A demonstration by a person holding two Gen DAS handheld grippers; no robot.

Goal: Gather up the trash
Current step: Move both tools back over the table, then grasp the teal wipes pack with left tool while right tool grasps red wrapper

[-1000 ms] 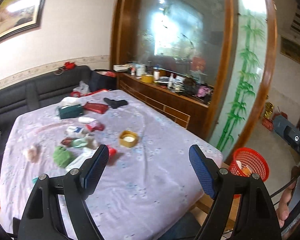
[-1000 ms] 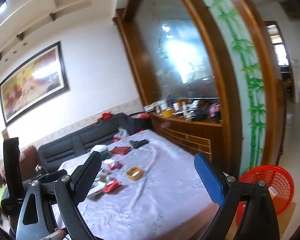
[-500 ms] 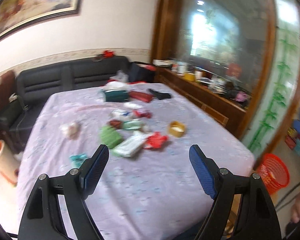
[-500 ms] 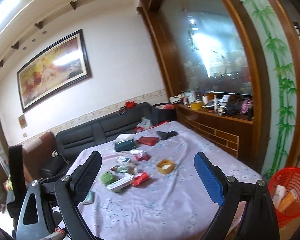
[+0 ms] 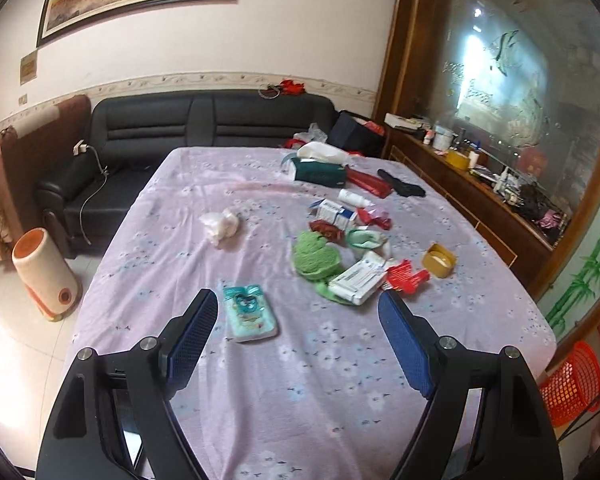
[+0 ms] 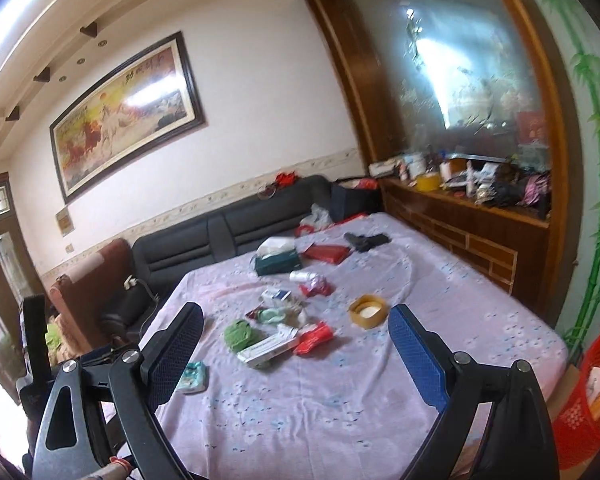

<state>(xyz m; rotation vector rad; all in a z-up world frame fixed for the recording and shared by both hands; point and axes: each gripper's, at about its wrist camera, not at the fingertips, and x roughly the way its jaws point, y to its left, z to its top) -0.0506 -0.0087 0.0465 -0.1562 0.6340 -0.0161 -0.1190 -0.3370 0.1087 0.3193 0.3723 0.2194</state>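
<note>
Trash lies scattered on a table with a lilac floral cloth (image 5: 300,380): a teal wipes packet (image 5: 250,312), a crumpled white tissue (image 5: 220,224), a green crumpled wrapper (image 5: 314,256), a white box (image 5: 358,278), a red wrapper (image 5: 406,276) and a yellow tape roll (image 5: 439,259). A red mesh basket (image 5: 572,384) stands on the floor to the right, with some items inside in the right wrist view (image 6: 592,396). My left gripper (image 5: 298,336) is open and empty above the table's near part, just short of the teal packet. My right gripper (image 6: 296,348) is open and empty above the near edge.
A green tissue box (image 5: 320,172), a red pouch (image 5: 368,184) and a black object (image 5: 404,188) lie at the table's far end. A black sofa (image 5: 172,136) stands behind. A wooden cabinet (image 5: 480,200) runs along the right. A white-orange appliance (image 5: 44,276) stands on the floor at left.
Both grippers have swung left from the basket side towards the table's middle and tilted down. The trash now lies ahead of the jaws. Both stay open and empty.
</note>
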